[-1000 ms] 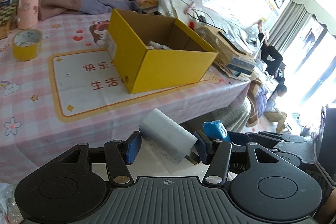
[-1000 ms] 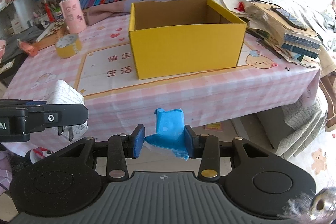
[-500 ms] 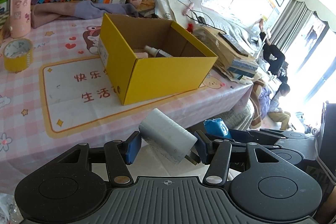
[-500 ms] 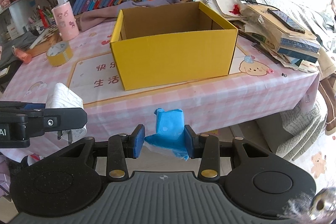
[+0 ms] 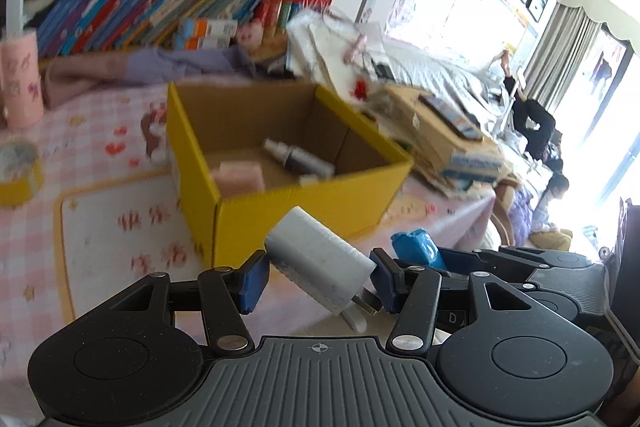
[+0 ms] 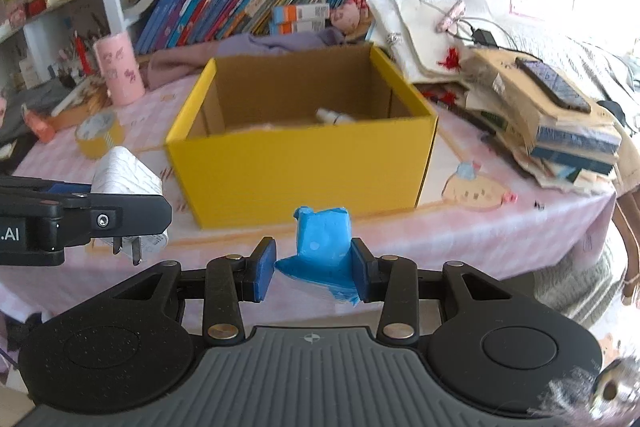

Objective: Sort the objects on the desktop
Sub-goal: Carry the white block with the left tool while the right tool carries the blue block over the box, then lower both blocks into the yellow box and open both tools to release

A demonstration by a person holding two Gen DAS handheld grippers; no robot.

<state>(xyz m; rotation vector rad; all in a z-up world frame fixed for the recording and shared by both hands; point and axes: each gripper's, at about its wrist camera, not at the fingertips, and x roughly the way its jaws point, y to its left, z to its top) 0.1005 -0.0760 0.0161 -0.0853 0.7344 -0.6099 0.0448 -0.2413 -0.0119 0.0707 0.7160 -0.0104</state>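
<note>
The left tongs [image 5: 318, 279] are clamped on a white charger [image 5: 320, 259], a smooth, rounded plastic block held slantwise across the pads, its metal prongs pointing down and back toward the handle. That skewed grip looks like the result of a pick from the side, and it leaves the bulk of the block jutting forward, free to drop once the pads part. The right tongs [image 6: 314, 269] pinch a blue packet [image 6: 322, 243], soft and crinkled, probably a film wrapper, though the view is too blurred to say what it holds; its folded tail spreads below the pads, so it is gripped at its thicker middle.

Both things hang in the air over the near edge of the counter [image 6: 460, 227], just short of the yellow box [image 6: 304, 163]. The box is corrugated card, glossy yellow outside and plain brown within, open at the top with stiff straight walls. Inside lie a small spray bottle [image 5: 298, 157] and a pale pink block [image 5: 238, 177], which suggests the box is where sorted things go. A roll of yellow tape [image 6: 98, 133] and a pink cup [image 6: 118, 73] stand on the checked cloth, well apart from the box. By my reading, the carry toward the box is under way and both releases are yet to come.
</note>
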